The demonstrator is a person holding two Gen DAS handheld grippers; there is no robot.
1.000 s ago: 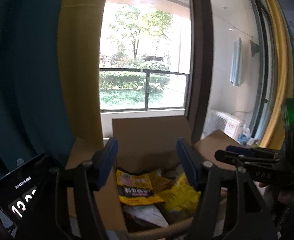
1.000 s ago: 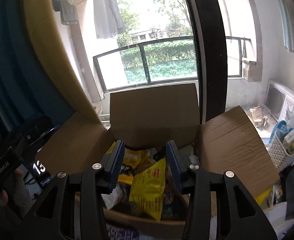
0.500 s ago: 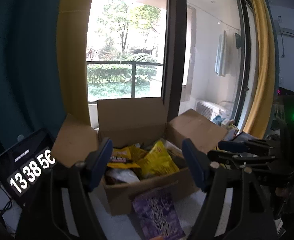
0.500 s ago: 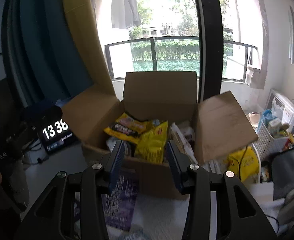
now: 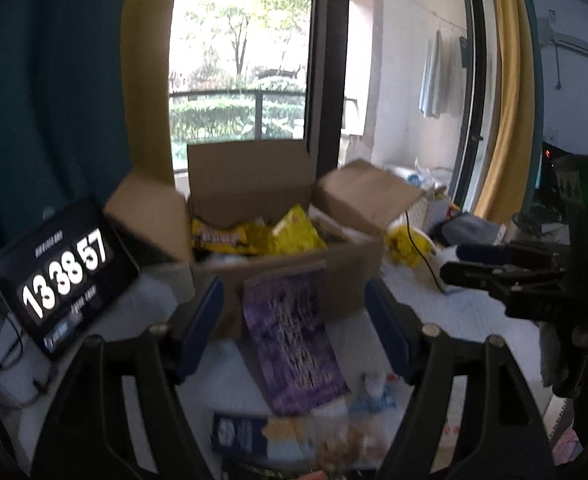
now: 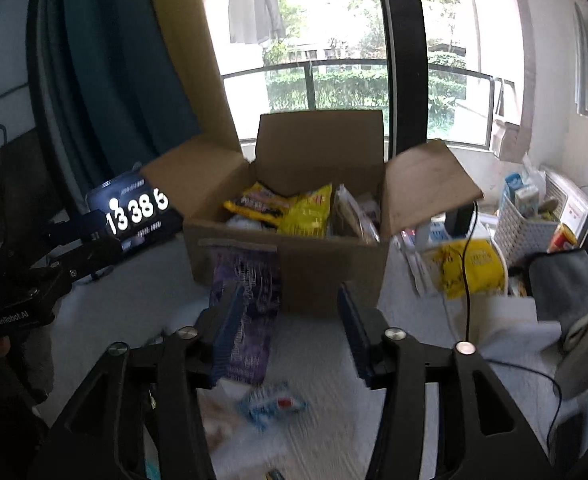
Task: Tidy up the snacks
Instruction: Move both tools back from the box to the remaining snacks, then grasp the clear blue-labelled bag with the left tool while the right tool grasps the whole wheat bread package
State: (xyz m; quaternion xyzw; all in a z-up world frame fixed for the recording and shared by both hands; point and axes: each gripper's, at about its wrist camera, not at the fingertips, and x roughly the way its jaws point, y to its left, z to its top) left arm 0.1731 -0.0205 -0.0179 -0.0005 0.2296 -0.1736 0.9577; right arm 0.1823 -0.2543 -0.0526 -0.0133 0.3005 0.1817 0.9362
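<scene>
Now your left tongs [image 5: 294,322] stand apart and empty, your right tongs [image 6: 288,330] are opening, empty, before the cardboard box [image 6: 294,256] mid-desk.

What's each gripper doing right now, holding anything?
Left gripper: open, holding nothing; the purple packet lies on the table beyond its jaws.
Right gripper: jaws opening, nothing between them.

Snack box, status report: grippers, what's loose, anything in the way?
Left gripper open, empty; right gripper opening, empty. Cardboard box open, holding snacks. Purple packet leans against its front. No obstruction.
</scene>
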